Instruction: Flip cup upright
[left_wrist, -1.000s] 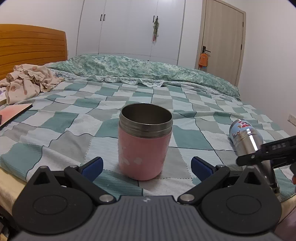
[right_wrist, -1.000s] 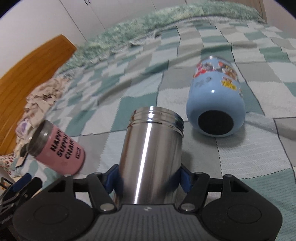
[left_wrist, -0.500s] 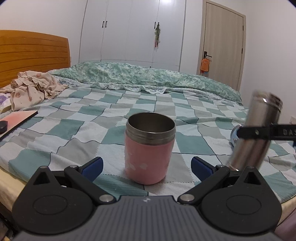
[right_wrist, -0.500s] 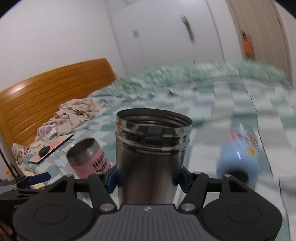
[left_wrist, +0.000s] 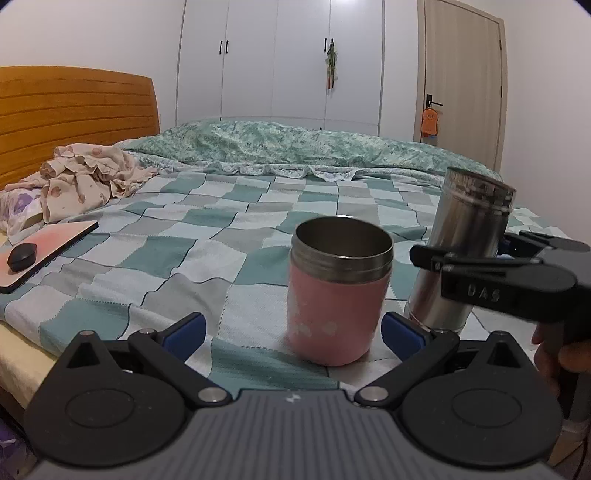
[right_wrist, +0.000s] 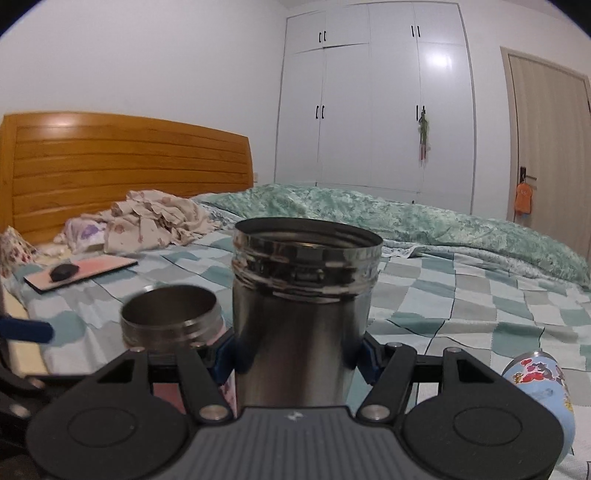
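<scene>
Left to right: our left gripper (left_wrist: 293, 334) is wide open, holding nothing. The pink cup (left_wrist: 338, 291) stands upright on the checkered bedspread (left_wrist: 155, 258), ahead of and between its blue fingertips (left_wrist: 184, 330), untouched. Just right of it, our right gripper (right_wrist: 295, 354) is clamped on the steel cup (right_wrist: 304, 306), mouth up, tilted slightly, base at the bedspread. Far right, a blue cartoon bottle (right_wrist: 541, 384) lies on its side.

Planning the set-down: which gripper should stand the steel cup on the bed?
Right. The right gripper already has its jaws shut on the steel cup, mouth up beside the pink cup. The left gripper is open, holding nothing.
</scene>
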